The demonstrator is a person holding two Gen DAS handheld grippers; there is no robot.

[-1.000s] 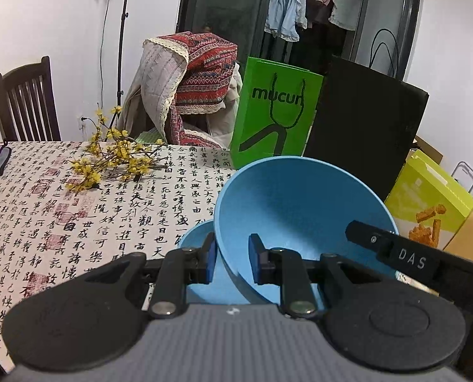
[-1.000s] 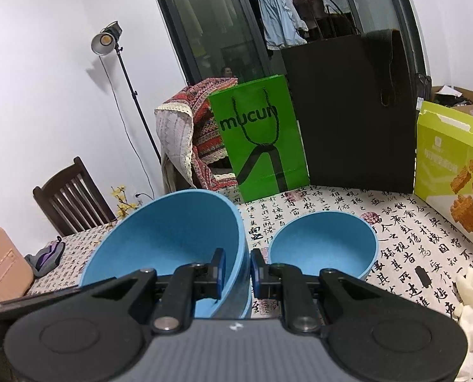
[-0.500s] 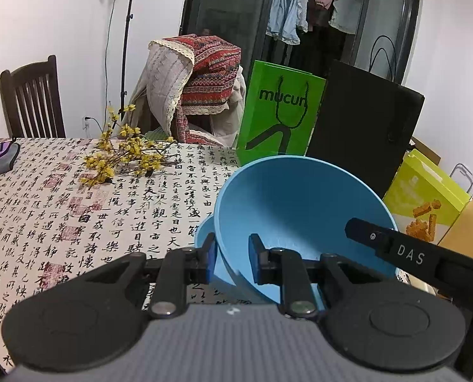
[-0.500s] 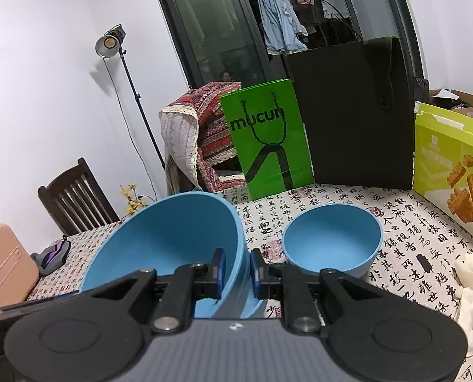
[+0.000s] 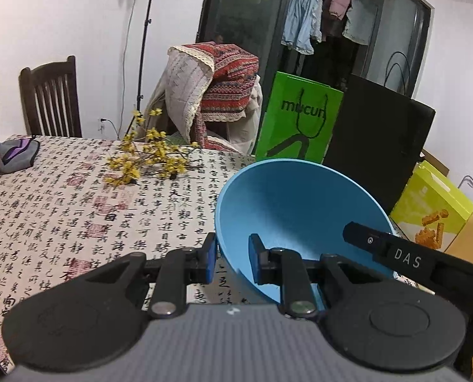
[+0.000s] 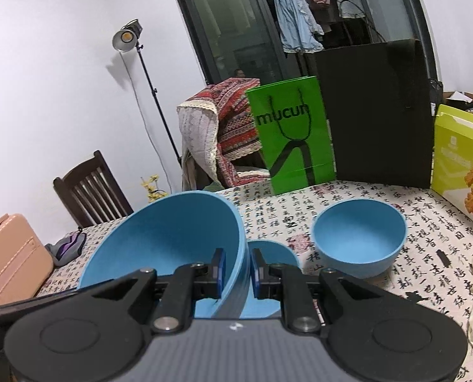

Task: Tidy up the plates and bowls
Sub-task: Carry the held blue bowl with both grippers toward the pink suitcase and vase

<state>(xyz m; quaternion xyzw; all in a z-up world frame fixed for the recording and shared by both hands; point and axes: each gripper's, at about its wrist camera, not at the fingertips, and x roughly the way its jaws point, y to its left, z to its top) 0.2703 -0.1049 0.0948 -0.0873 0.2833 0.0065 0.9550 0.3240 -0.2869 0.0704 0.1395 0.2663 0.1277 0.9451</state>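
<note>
**Both grippers pinch one large blue bowl, lifted and tilted**

Left gripper (image 5: 230, 256): jaws closed on the rim of the large blue bowl (image 5: 300, 219), one pad outside the wall, one inside. Bowl tilted, its opening facing the camera, clear of the patterned tablecloth (image 5: 61, 216).

Right gripper (image 6: 238, 270): jaws clamped on the opposite rim of the same bowl (image 6: 166, 238), wall between the pads.

Just ahead-right of the right gripper, a medium blue bowl (image 6: 360, 238) sits upright on the cloth. A small blue bowl (image 6: 269, 251) shows just beyond the right gripper's right finger, partly hidden. Green bag (image 6: 293, 137) stands farther ahead.
</note>
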